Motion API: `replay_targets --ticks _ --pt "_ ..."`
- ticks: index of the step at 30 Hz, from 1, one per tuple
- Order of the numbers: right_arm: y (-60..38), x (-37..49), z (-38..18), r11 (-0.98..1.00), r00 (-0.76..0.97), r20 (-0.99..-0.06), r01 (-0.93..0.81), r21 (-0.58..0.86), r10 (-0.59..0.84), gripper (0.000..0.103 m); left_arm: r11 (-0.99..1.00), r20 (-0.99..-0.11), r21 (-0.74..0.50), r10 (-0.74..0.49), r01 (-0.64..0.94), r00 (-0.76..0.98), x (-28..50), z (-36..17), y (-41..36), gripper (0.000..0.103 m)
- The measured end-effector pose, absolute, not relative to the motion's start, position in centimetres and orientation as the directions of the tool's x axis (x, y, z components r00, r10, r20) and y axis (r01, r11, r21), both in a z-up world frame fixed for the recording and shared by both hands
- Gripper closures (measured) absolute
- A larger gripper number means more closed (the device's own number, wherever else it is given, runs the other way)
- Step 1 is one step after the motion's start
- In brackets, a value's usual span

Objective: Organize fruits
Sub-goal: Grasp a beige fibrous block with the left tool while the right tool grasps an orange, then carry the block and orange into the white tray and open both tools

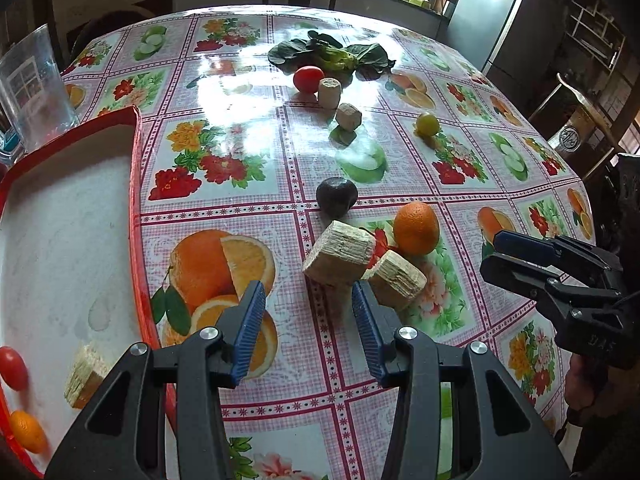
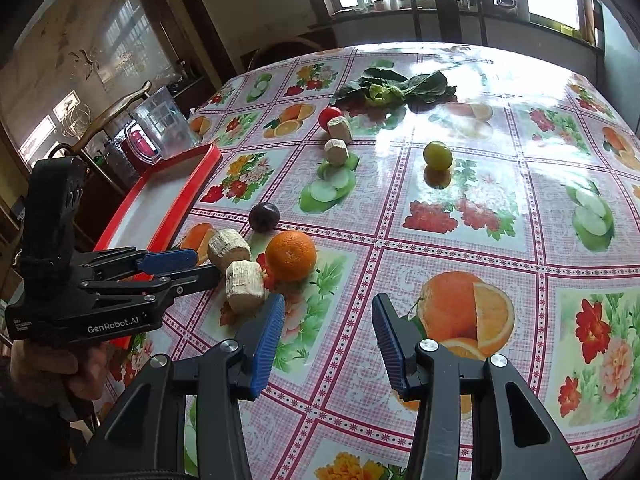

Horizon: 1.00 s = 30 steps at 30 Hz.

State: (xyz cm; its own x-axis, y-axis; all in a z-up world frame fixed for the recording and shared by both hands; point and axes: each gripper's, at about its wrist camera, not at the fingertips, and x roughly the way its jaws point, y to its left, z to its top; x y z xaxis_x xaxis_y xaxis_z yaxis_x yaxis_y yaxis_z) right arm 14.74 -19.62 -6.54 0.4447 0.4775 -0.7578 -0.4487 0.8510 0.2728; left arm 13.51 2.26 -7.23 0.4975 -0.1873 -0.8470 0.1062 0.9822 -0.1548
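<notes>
An orange [image 1: 416, 227] [image 2: 291, 255], a dark plum [image 1: 337, 197] [image 2: 263, 217], a green fruit [image 1: 427, 124] [image 2: 437, 155] and a red tomato [image 1: 308, 79] [image 2: 330, 117] lie on the table. Two beige cut chunks [image 1: 340, 254] [image 2: 229, 245] lie beside the orange. My left gripper [image 1: 308, 304] [image 2: 200, 262] is open and empty, just short of the chunks. My right gripper [image 2: 328, 320] [image 1: 490, 250] is open and empty, right of the orange. The red-rimmed tray [image 1: 136, 216] [image 2: 176, 204] at left holds a small tomato [image 1: 13, 368], a small orange [image 1: 28, 432] and a chunk [image 1: 84, 376].
Leafy greens [image 1: 332, 54] [image 2: 394, 86] lie at the far side. Two more beige chunks [image 1: 329, 93] [image 2: 340, 130] sit near the tomato. A clear plastic jug [image 1: 34, 88] [image 2: 164, 122] stands behind the tray. A chair [image 2: 444, 8] stands beyond the table.
</notes>
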Motion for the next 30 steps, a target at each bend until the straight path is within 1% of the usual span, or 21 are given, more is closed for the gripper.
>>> replay_targets --ticks 3,9,11,13,19,25,27,29,30 --pt "-19.4 15.3 -6.8 0.848 0.438 -0.758 -0.449 0.282 0.484 0.056 0.978 -0.846 -0.173 -0.207 0.114 0.491 14.2 -7.5 2.0 0.06" --pt "-18.8 16.5 -7.2 0.844 0.429 -0.759 -0.452 0.287 0.489 0.056 0.976 -0.838 -0.158 -0.214 0.151 0.503 15.1 -7.7 1.2 0.06" --pt "-18.5 16.7 -7.2 0.841 0.427 -0.758 -0.46 0.287 0.492 0.056 0.972 -0.832 -0.173 -0.23 0.157 0.504 15.2 -7.7 1.5 0.07" --pt "-18.1 16.9 -7.4 0.836 0.42 -0.759 -0.464 0.292 0.498 0.056 0.967 -0.824 -0.202 -0.252 0.153 0.507 15.1 -7.7 2.1 0.073" --pt "-16.3 17.9 -7.8 0.822 0.403 -0.756 -0.483 0.303 0.516 0.056 0.966 -0.816 -0.222 -0.259 0.135 0.517 14.6 -7.5 3.1 0.075" --pt "-14.8 18.3 -8.1 0.805 0.378 -0.751 -0.489 0.335 0.542 0.056 0.964 -0.797 -0.231 -0.264 0.129 0.543 13.1 -6.3 4.0 0.075" --pt "-14.2 18.5 -8.3 0.804 0.372 -0.751 -0.487 0.342 0.545 0.058 0.965 -0.79 -0.233 -0.262 0.124 0.554 12.6 -5.8 4.3 0.075" --pt "-13.7 18.2 -8.2 0.816 0.389 -0.76 -0.49 0.307 0.52 0.07 0.965 -0.784 -0.231 -0.259 0.122 0.564 12.0 -5.3 4.7 0.075" --pt "-13.6 18.0 -8.1 0.819 0.398 -0.761 -0.492 0.294 0.512 0.07 0.966 -0.782 -0.228 -0.256 0.121 0.568 11.8 -5.1 4.8 0.075"
